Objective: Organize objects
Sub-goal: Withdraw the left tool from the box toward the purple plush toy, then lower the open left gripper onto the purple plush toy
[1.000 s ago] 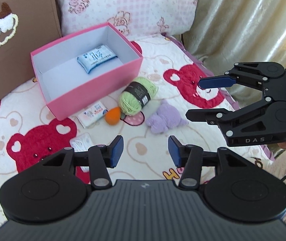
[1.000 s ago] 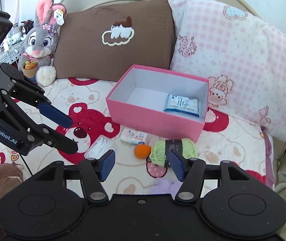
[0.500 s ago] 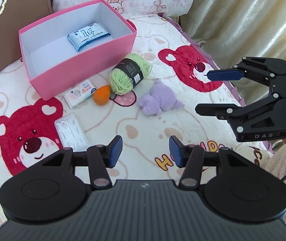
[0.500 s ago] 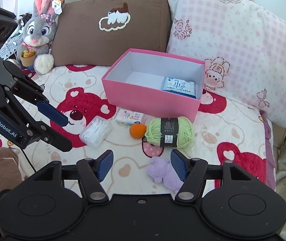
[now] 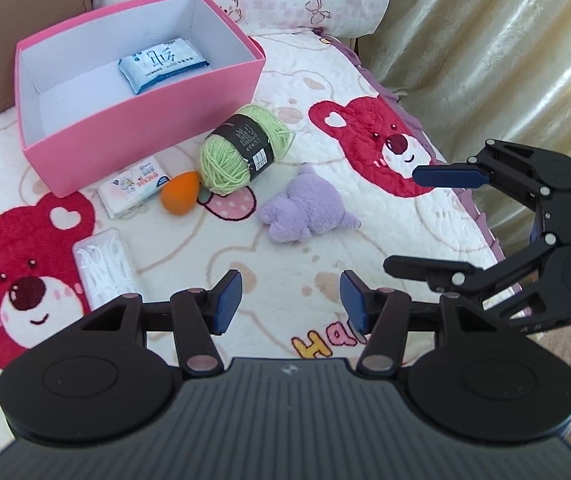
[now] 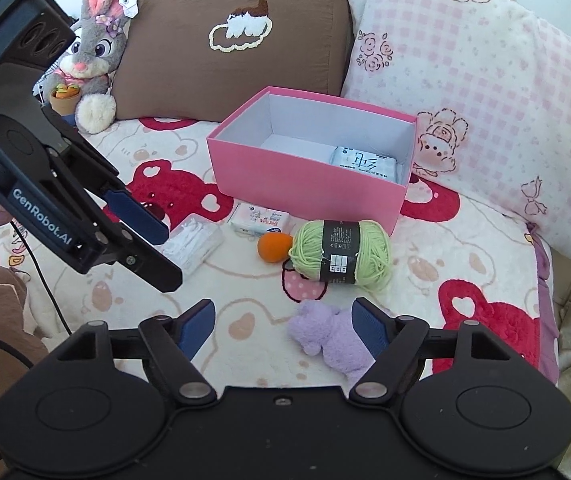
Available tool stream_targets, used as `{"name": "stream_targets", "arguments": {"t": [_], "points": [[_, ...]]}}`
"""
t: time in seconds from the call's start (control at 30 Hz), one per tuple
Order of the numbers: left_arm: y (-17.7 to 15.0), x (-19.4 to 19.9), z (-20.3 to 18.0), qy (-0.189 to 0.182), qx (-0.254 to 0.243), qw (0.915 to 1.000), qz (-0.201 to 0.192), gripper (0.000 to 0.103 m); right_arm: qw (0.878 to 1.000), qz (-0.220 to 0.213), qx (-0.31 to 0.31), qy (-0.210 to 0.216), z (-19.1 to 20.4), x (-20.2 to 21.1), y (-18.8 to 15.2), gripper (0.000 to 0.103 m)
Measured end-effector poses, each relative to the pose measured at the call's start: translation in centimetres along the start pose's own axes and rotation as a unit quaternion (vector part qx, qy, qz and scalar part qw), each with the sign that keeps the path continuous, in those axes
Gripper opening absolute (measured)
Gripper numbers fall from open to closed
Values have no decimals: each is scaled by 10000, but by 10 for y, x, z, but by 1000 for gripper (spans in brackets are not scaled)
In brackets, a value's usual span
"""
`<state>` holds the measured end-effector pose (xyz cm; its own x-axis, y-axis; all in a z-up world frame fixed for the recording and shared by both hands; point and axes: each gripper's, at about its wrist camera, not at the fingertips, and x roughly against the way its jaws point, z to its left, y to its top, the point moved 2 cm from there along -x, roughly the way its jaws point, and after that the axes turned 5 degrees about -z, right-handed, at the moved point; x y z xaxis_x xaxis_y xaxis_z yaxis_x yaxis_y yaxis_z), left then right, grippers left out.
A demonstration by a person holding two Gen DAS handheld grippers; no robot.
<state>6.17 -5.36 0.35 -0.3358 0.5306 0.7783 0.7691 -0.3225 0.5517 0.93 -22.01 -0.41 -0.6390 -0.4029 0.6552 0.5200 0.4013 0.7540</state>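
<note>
A pink box (image 5: 133,136) (image 6: 305,188) stands open on the bed with a blue-white wipes pack (image 5: 161,62) (image 6: 363,162) inside. In front of it lie a small tissue pack (image 5: 135,186) (image 6: 259,218), an orange egg-shaped sponge (image 5: 179,198) (image 6: 271,246), a green yarn ball (image 5: 241,148) (image 6: 339,254), a purple plush toy (image 5: 305,210) (image 6: 327,340) and a clear box of cotton swabs (image 5: 103,266) (image 6: 195,242). My left gripper (image 5: 289,304) (image 6: 153,248) is open and empty above the blanket. My right gripper (image 6: 283,326) (image 5: 417,224) is open and empty, just before the purple plush.
A brown pillow (image 6: 229,40) and a pink checked pillow (image 6: 477,92) lean behind the box. A grey bunny plush (image 6: 93,52) sits at the far left. A beige curtain (image 5: 505,40) hangs past the bed's right edge.
Both grippers have come closer and lower toward the objects. The purple plush now lies right by the right gripper's fingers. Both stay open; nothing on the bed has moved.
</note>
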Motion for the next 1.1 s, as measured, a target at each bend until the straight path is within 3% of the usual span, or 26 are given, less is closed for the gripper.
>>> {"name": "stream_targets", "arguments": {"t": [0.27,0.53,1.1], "points": [[1,-37,6,-166,202,9996,-106,58,9985,-124,93,-521,-5,-35,-17,85],[15,-63,15,-198,433,9982,-361,70,9978,-23,151,-651,-8,-57,-32,85],[10,-123,18,-259,584,9974,-337,73,9957,64,-197,-906,-26,-101,-61,85]]}}
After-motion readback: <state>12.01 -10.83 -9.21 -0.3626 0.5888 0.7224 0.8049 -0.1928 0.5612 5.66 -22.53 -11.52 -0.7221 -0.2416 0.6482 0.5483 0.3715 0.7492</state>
